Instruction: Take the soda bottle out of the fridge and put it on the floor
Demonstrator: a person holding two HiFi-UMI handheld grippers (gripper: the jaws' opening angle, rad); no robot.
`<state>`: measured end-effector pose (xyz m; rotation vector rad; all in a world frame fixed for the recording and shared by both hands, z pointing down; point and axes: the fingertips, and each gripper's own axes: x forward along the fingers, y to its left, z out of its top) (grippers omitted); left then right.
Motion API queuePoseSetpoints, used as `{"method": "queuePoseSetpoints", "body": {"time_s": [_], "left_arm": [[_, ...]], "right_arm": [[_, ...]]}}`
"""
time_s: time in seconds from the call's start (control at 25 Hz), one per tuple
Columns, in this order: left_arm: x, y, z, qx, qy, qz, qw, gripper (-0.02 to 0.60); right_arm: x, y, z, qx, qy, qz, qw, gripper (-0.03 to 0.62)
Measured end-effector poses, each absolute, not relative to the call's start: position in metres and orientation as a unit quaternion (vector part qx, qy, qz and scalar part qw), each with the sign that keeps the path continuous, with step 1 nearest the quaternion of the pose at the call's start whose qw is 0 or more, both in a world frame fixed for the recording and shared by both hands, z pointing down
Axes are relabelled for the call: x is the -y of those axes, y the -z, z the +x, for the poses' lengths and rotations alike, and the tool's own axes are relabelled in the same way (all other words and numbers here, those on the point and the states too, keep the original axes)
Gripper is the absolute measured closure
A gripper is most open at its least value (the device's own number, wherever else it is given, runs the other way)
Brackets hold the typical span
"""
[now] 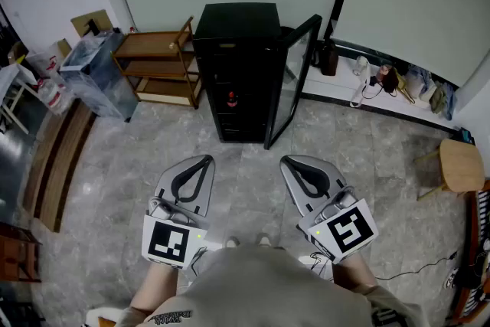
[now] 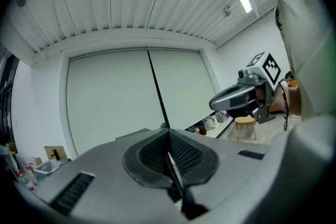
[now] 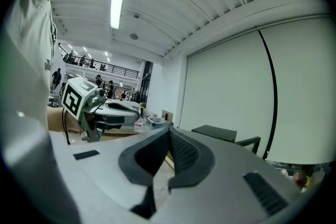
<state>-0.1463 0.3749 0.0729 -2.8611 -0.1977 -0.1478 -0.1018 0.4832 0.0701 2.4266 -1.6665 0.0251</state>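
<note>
Seen from the person's head, looking down: two grey handheld grippers are held out low in front of the body. The left gripper (image 1: 205, 159) and the right gripper (image 1: 288, 161) both have their fingers pressed together, with nothing between them. Both point forward across bare grey floor tiles (image 1: 245, 153) toward a small black fridge (image 1: 233, 31), which stands well apart from them.

The fridge's glass door (image 1: 295, 76) hangs open on the right. The likely risk is on the reach in. The fingers must part before they arrive, or they would push the bottle over instead of closing round it. The right gripper could also clip the door's edge. A loose hold could let the bottle slip on the way down to the floor.

The soda bottle (image 1: 232, 99) stands upright inside the dark fridge, about halfway up. It is a small dark shape with a red patch. It is too small to make out more.
</note>
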Motion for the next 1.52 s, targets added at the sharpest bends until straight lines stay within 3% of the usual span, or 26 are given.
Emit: {"method": "queuePoseSetpoints", "body": {"time_s": [0.44, 1.52], "left_arm": [[-0.387, -0.078, -0.129, 0.069, 0.057, -0.987, 0.134, 0.577], [-0.412, -0.103, -0.080, 0.027, 0.085, -0.986, 0.144, 0.577]], "right_arm": [[-0.496, -0.074, -0.083, 0.568, -0.013, 0.820, 0.071, 0.599], [-0.513, -0.115, -0.021, 0.601, -0.038, 0.795, 0.079, 0.599]]}}
